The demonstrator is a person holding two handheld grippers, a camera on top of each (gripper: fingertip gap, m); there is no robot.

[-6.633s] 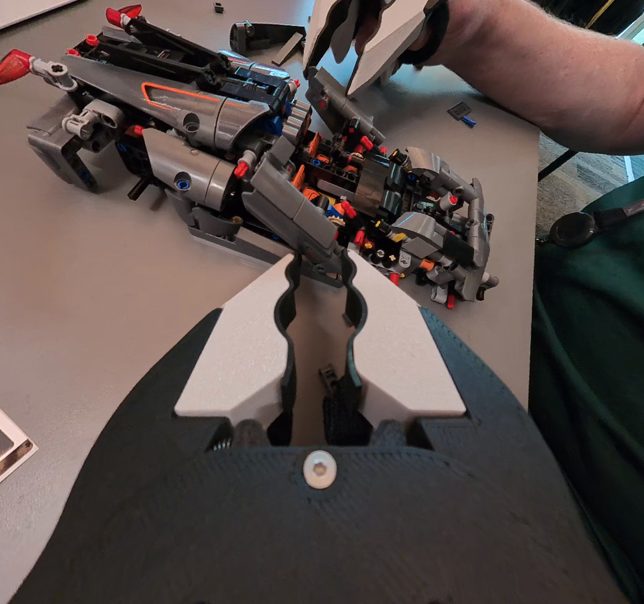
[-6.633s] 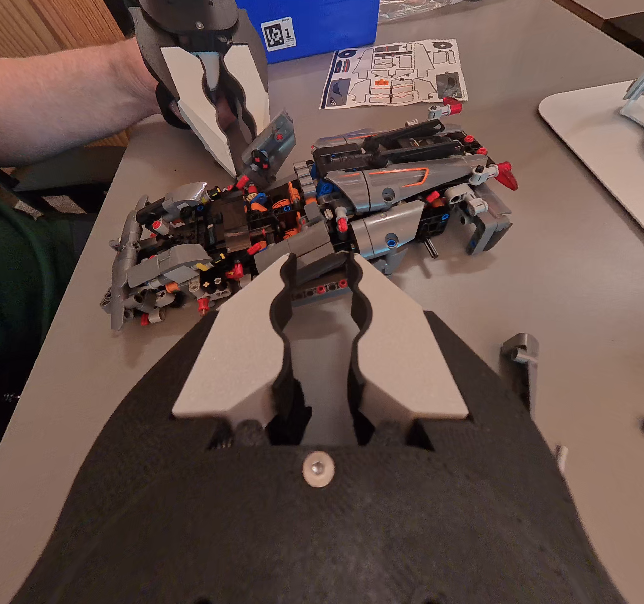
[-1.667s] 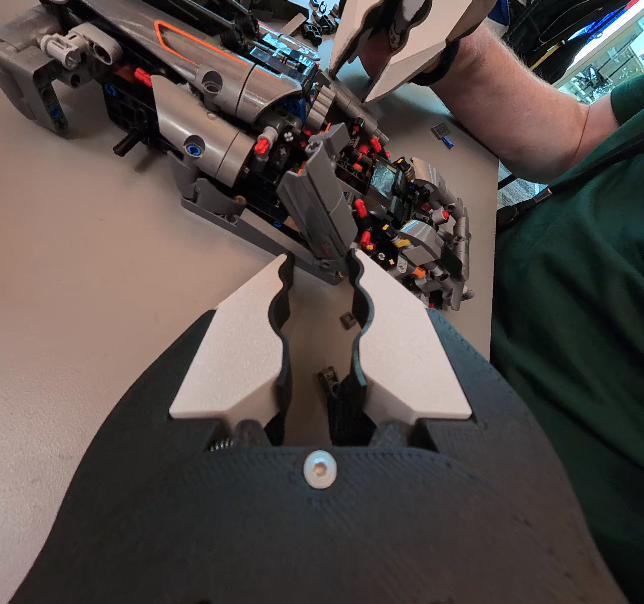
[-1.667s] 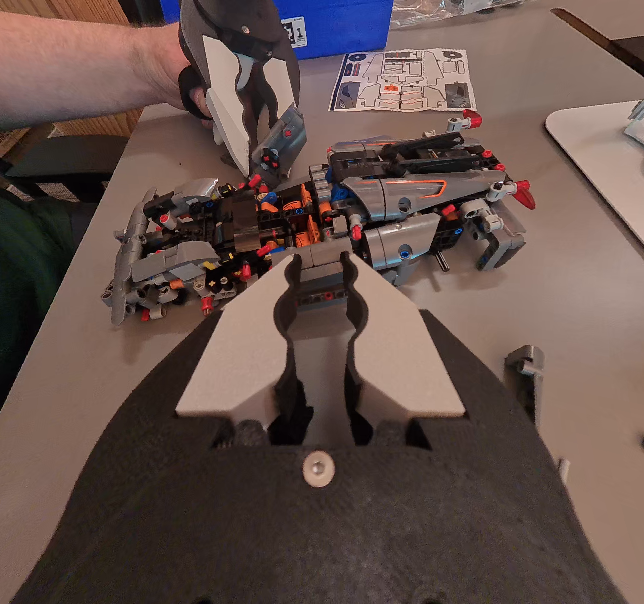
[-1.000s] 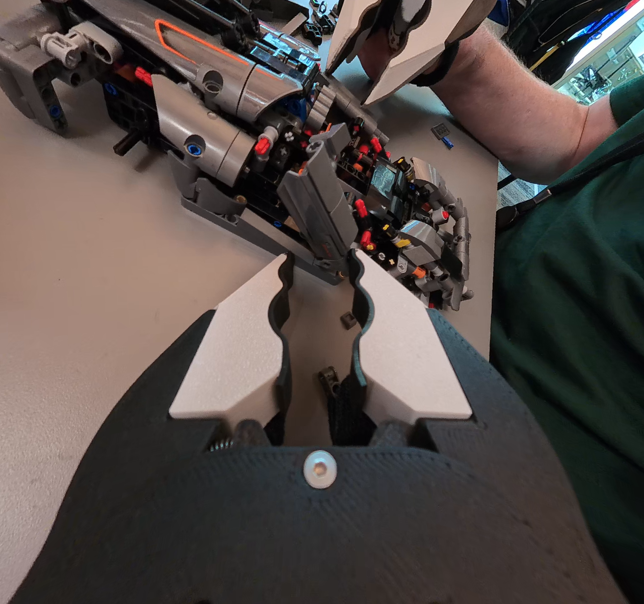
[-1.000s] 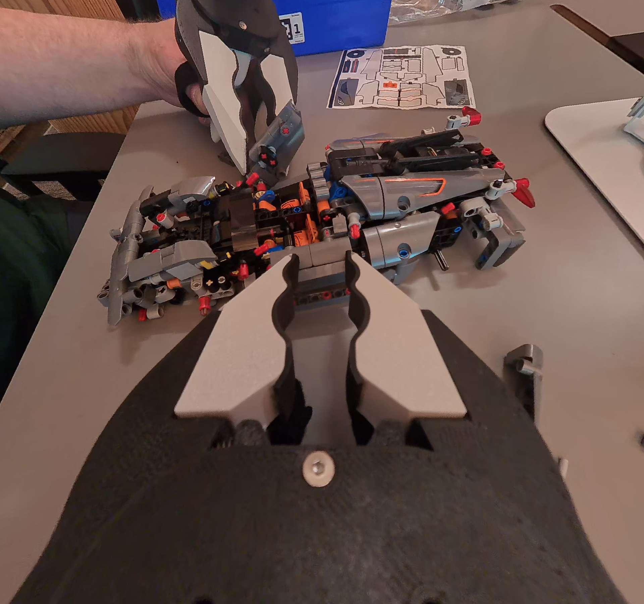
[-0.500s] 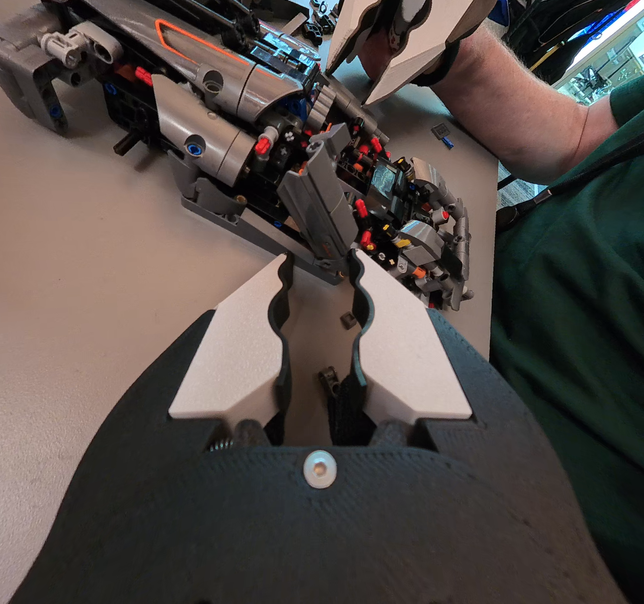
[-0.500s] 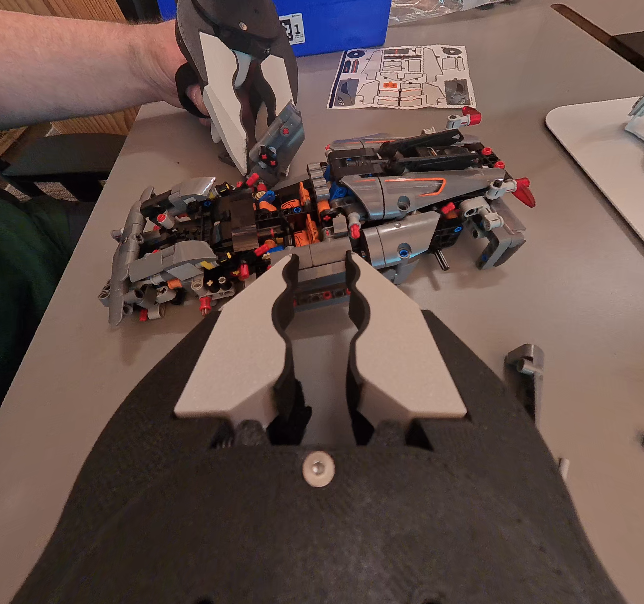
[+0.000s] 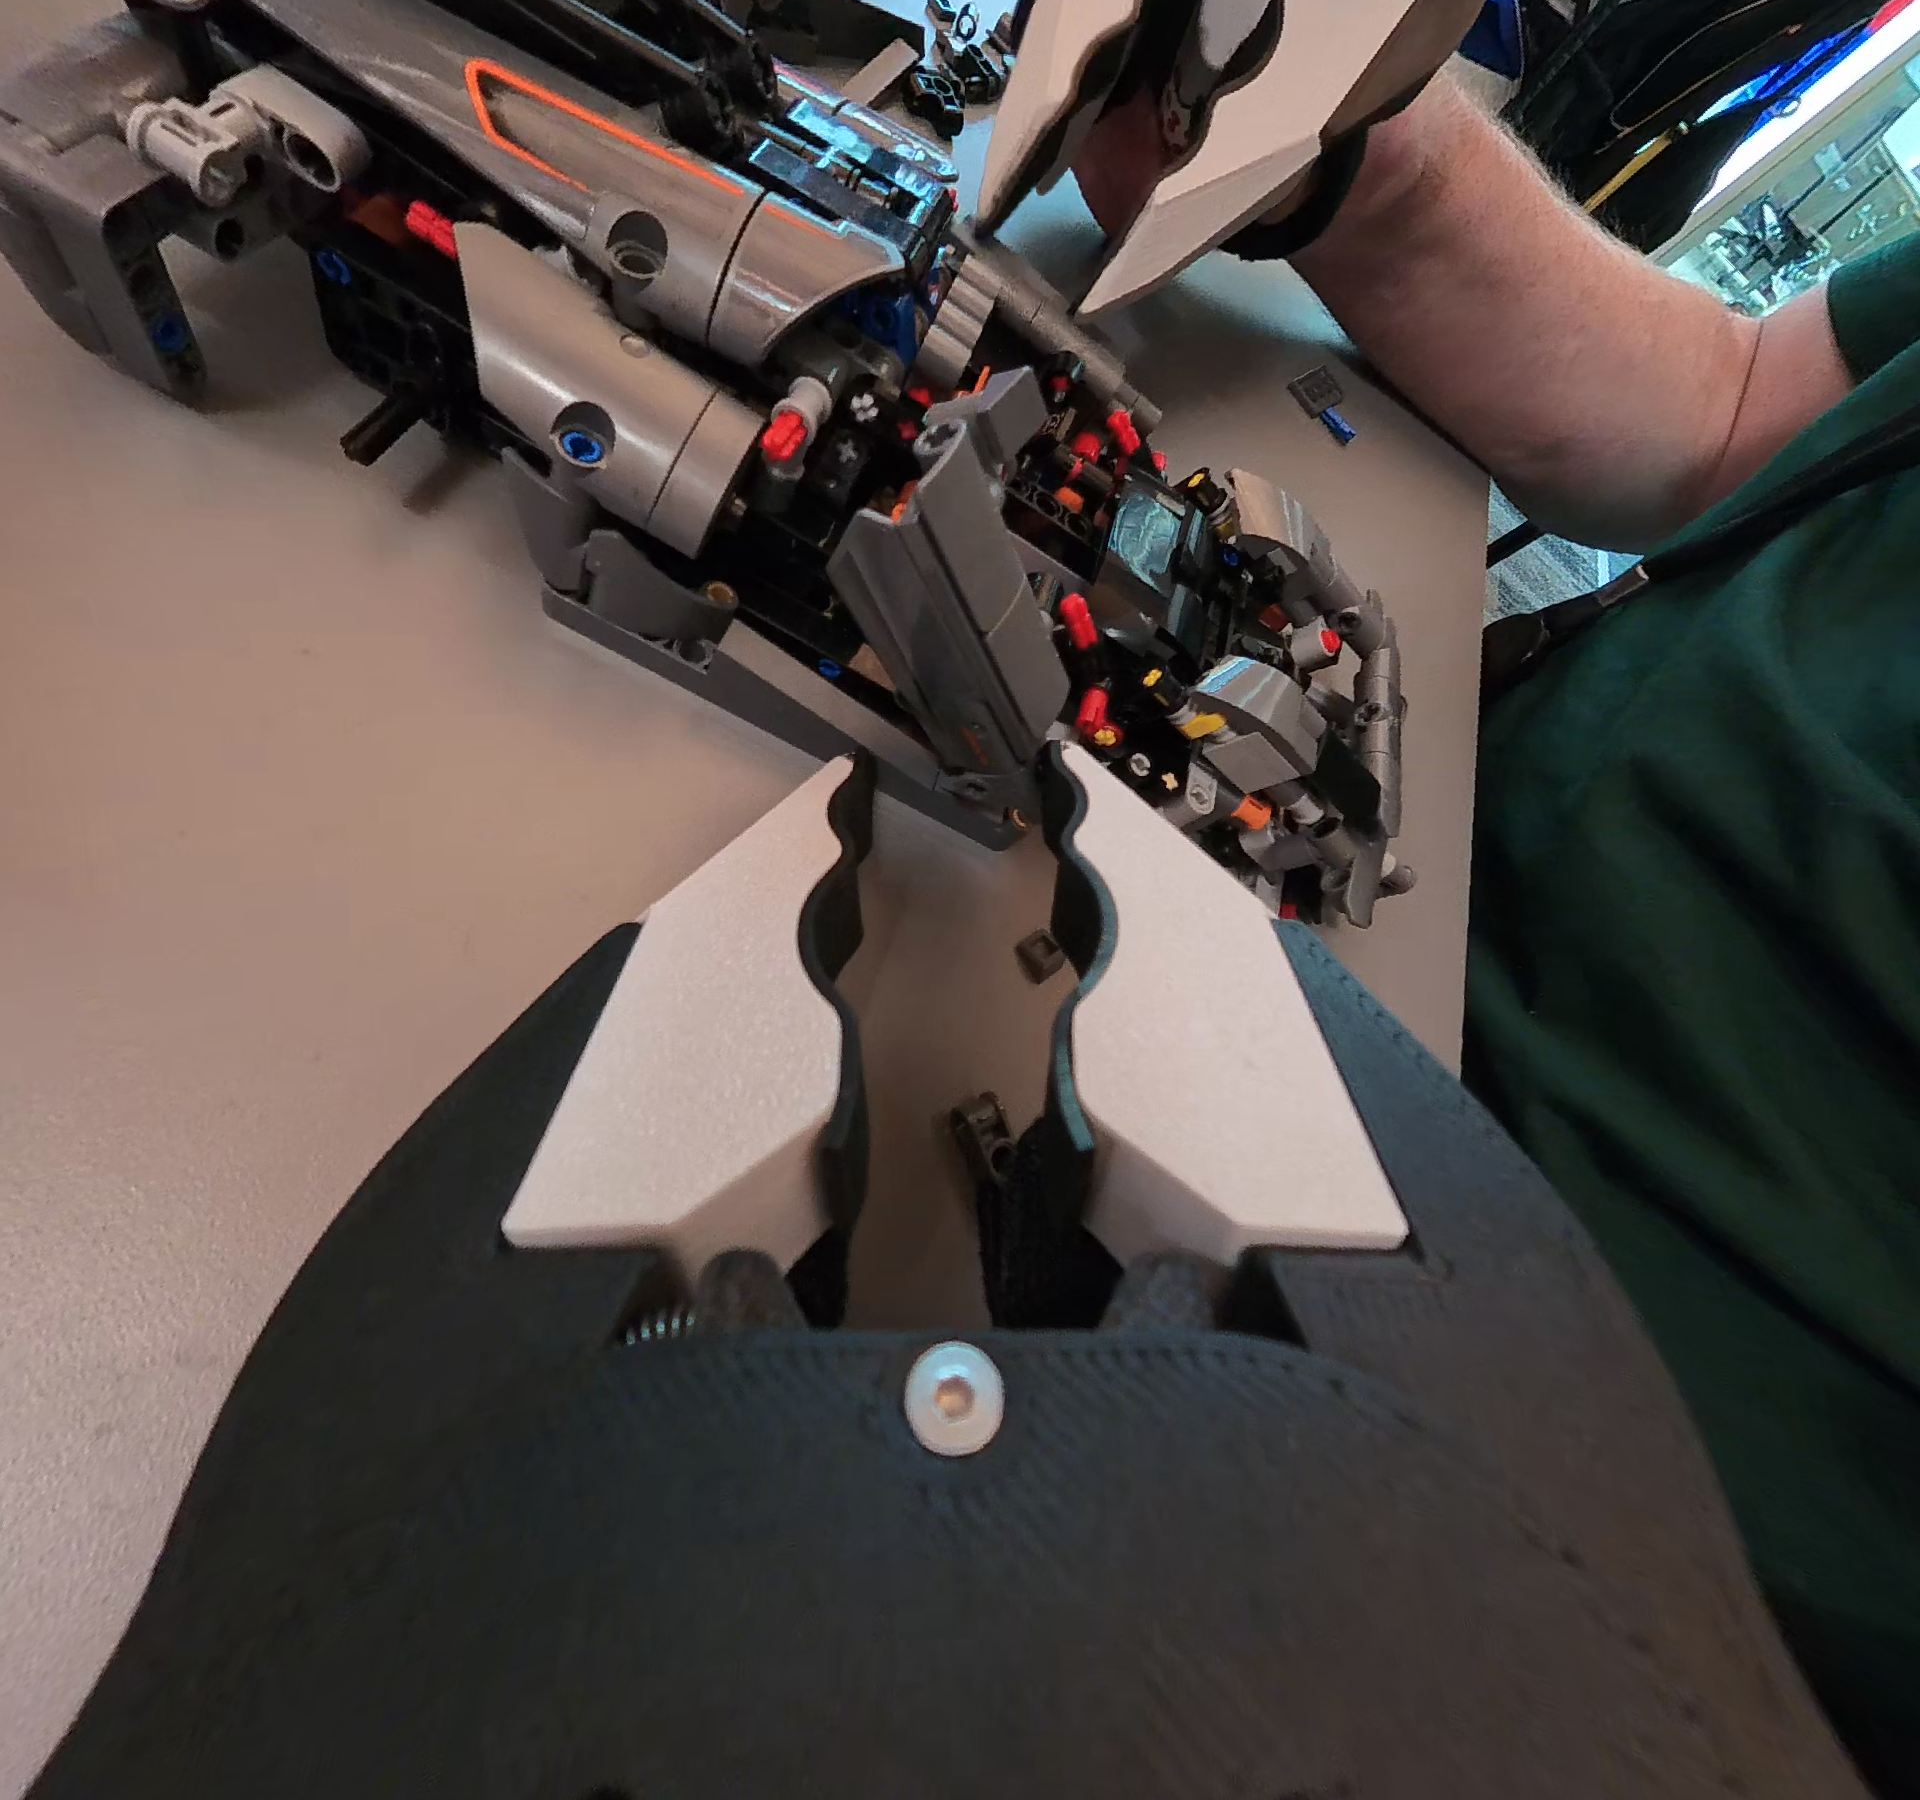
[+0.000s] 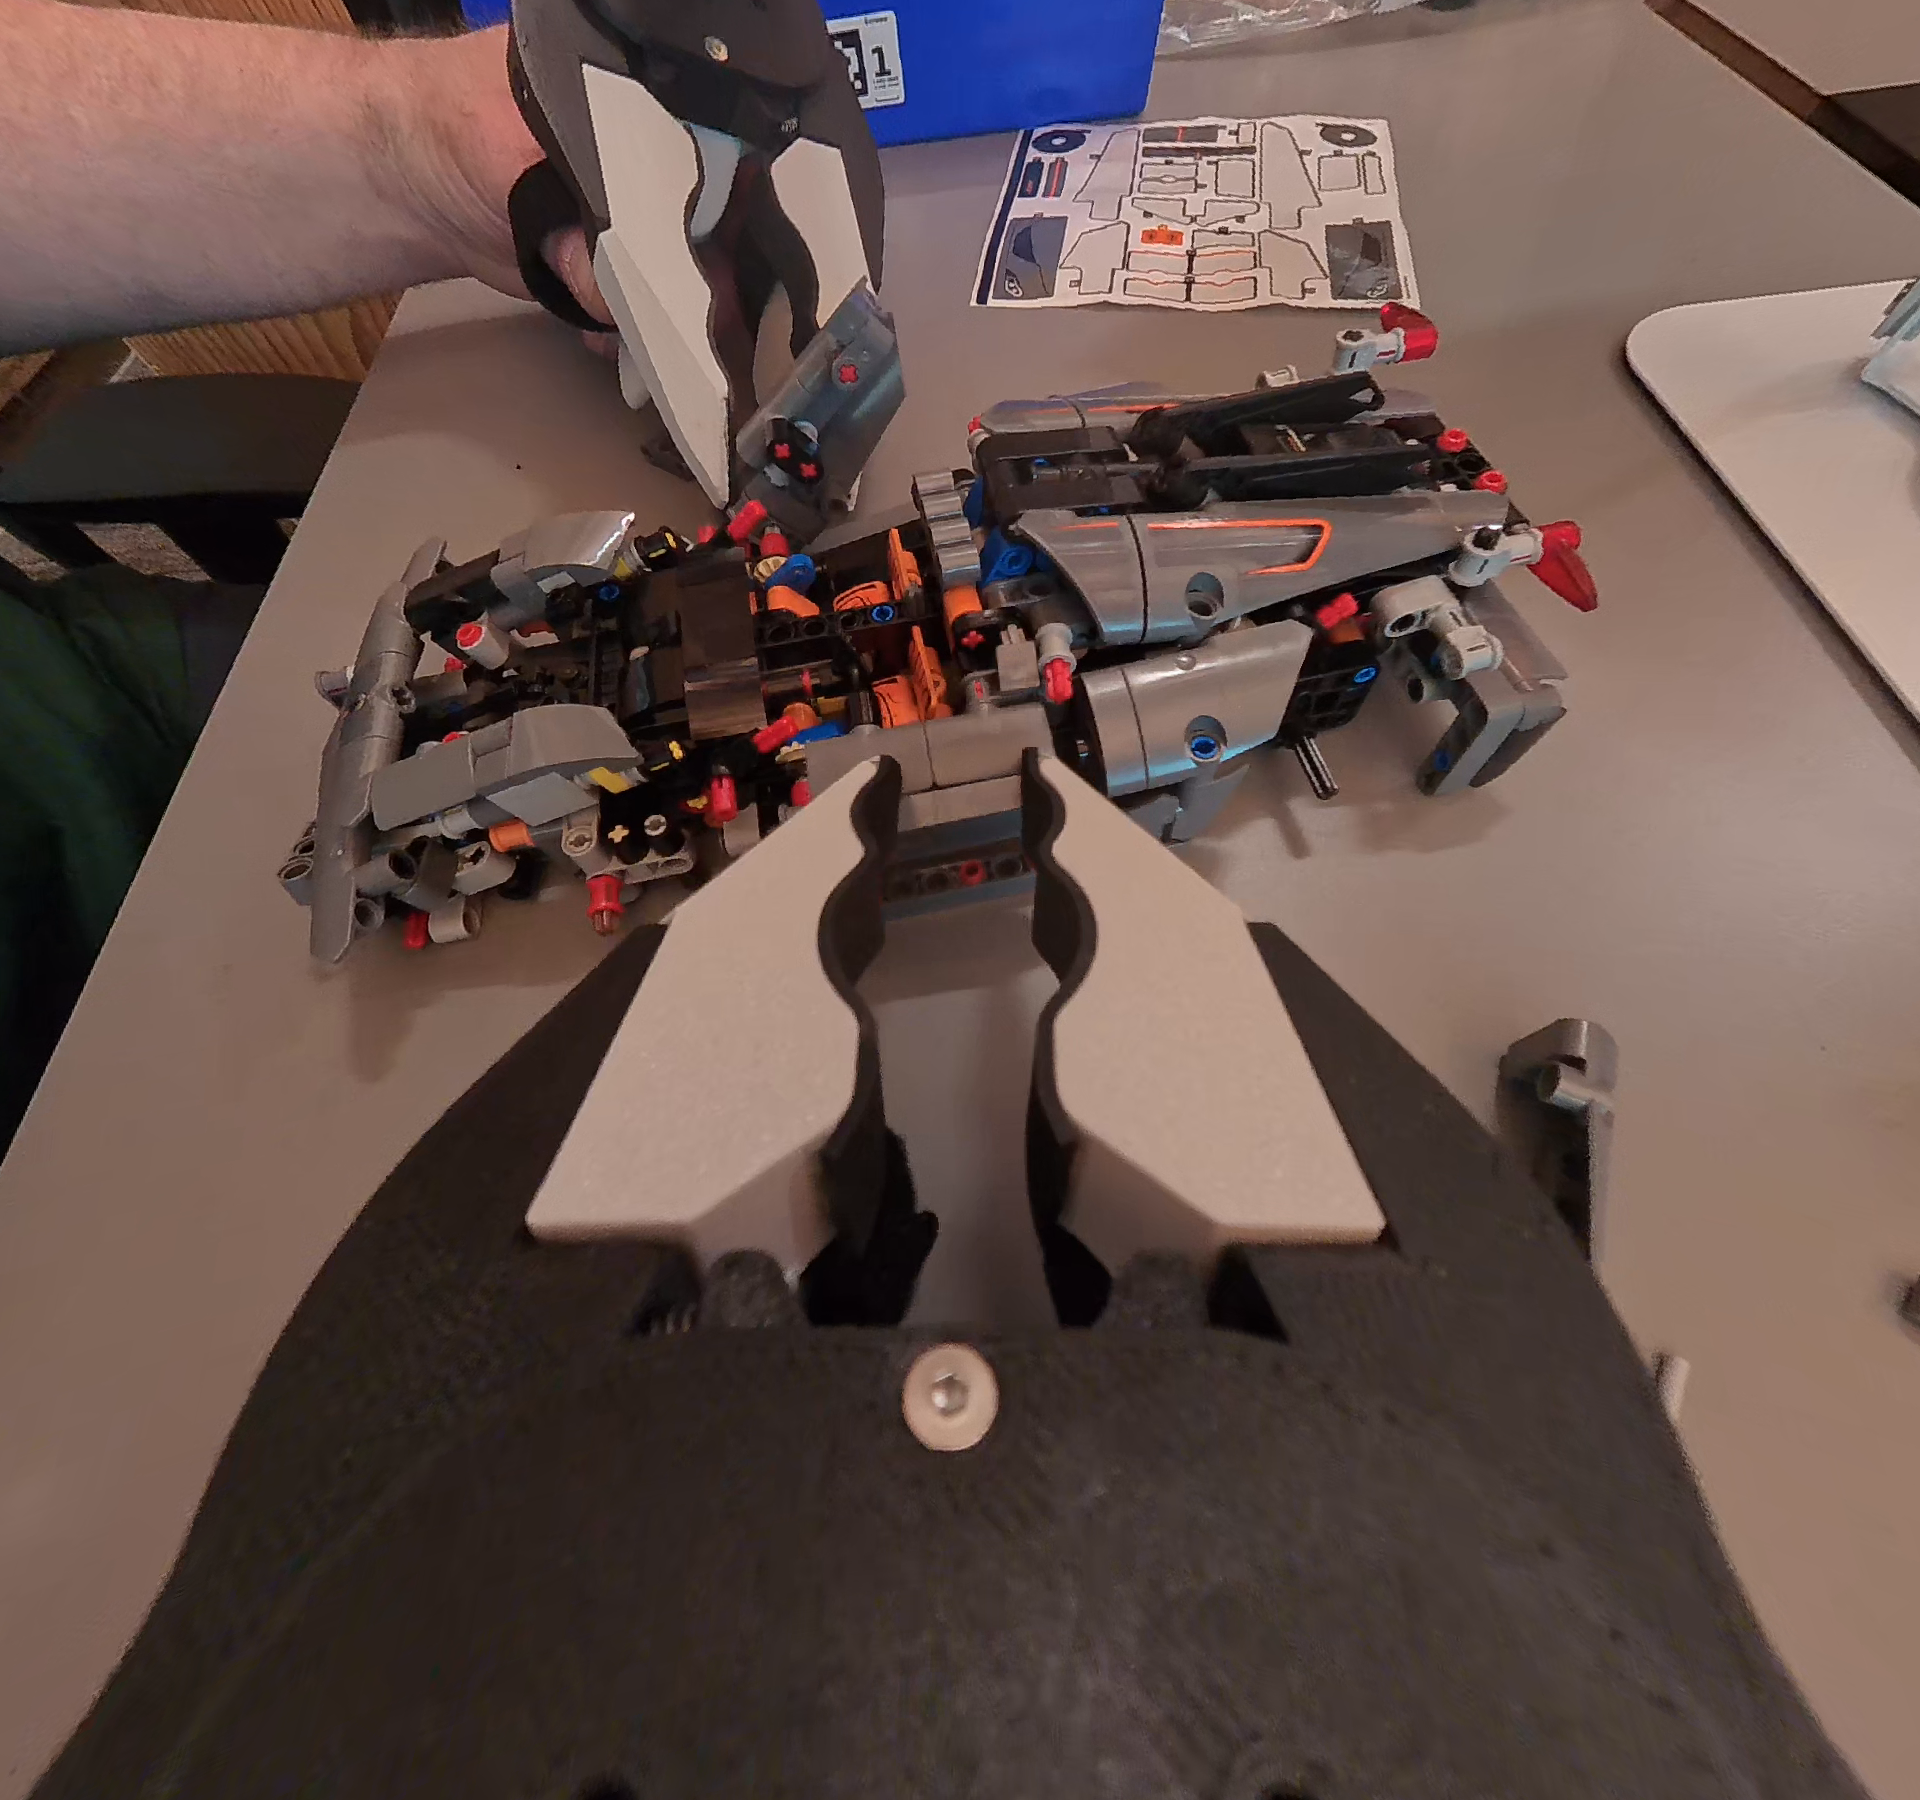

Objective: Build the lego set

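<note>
The lego car [image 10: 935, 649] is lying on the grey table [image 10: 1558, 877]. The left gripper [image 9: 951, 784] is holding its fingers spread around a raised grey door panel [image 9: 956, 607]. The right gripper [image 10: 951, 779], fingers likewise spread, is bracketing the opposite side panel [image 10: 961, 763]; whether either is pinching cannot be told.

From opposite long sides of the lego car [image 9: 790, 462] [image 10: 935, 649] we look along each gripper's fingers, low and close over the grey tabletop [image 9: 260, 763] [image 10: 1558, 867], both views sharing the car and the facing gripper.
</note>
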